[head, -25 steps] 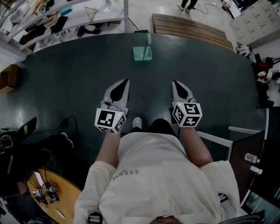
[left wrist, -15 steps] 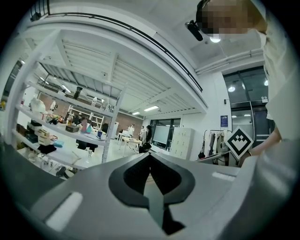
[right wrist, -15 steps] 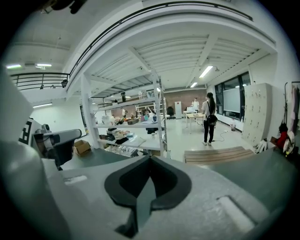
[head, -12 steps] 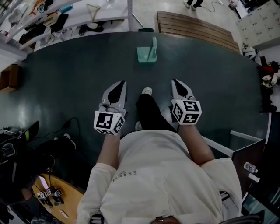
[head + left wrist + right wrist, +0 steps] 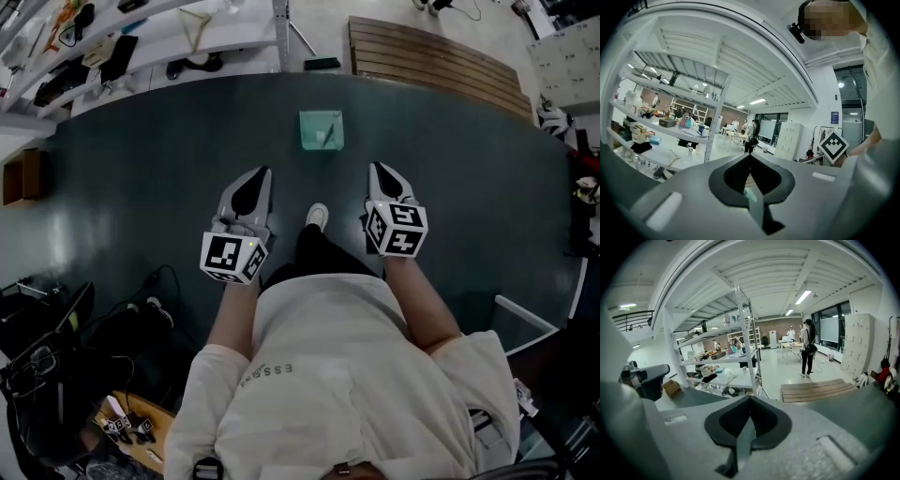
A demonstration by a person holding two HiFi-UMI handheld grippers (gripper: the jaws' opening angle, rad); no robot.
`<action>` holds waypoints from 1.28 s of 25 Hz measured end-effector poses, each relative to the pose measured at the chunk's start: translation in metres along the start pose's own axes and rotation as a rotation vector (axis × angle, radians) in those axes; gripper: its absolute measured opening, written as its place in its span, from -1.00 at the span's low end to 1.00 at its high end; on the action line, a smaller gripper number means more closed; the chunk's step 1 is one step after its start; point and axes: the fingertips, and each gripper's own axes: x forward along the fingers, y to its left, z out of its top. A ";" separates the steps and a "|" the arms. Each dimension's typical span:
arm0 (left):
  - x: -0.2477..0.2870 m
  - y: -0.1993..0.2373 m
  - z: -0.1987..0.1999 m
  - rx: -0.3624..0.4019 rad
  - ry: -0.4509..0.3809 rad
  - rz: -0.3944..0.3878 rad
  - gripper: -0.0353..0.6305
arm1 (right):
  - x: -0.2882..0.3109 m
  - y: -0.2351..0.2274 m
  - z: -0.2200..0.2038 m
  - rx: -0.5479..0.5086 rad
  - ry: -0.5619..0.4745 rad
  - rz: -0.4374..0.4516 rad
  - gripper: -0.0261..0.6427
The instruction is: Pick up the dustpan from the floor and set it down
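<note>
Teal dustpan [image 5: 322, 129] on dark floor [image 5: 141, 169], left claw [image 5: 263, 174], right claw [image 5: 377, 169], neither touching it

Mat [image 5: 141, 178]: open floor straight ahead to dustpan [image 5: 321, 129] near far edge. Person's shoe [image 5: 317, 216] on the centre line. Shelf rack [image 5: 216, 33], slatted platform [image 5: 431, 61] border far edge; cables [image 5: 152, 304] near left edge.

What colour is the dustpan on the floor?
The dustpan is pale, translucent green; it shows best in the head view.

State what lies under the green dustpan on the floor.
The dustpan rests on a dark floor mat. The patch directly beneath it is covered and cannot be seen.
</note>
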 end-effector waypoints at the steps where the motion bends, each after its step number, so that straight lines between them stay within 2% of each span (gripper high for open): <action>1: 0.013 0.005 0.001 -0.003 0.007 -0.002 -0.84 | 0.013 -0.004 0.004 0.001 0.015 0.002 -0.95; 4: 0.051 0.022 0.004 -0.011 0.024 -0.003 -0.84 | 0.053 -0.014 0.014 -0.002 0.065 0.007 -0.95; 7: 0.082 0.036 0.000 -0.009 0.045 -0.008 -0.84 | 0.091 -0.022 0.009 0.011 0.136 0.019 -0.71; 11: 0.118 0.058 -0.006 0.002 0.060 -0.007 -0.84 | 0.144 -0.023 -0.006 0.006 0.228 0.020 -0.56; 14: 0.143 0.070 -0.020 -0.007 0.085 -0.028 -0.84 | 0.183 -0.024 -0.025 -0.026 0.264 0.014 -0.42; 19: 0.178 0.086 -0.052 -0.040 0.136 -0.070 -0.84 | 0.243 -0.028 -0.071 -0.047 0.367 0.007 -0.33; 27: 0.211 0.113 -0.084 -0.090 0.212 -0.090 -0.84 | 0.298 -0.035 -0.129 0.037 0.556 -0.028 -0.33; 32: 0.215 0.128 -0.099 -0.109 0.237 -0.092 -0.84 | 0.305 -0.035 -0.137 0.092 0.569 -0.052 -0.44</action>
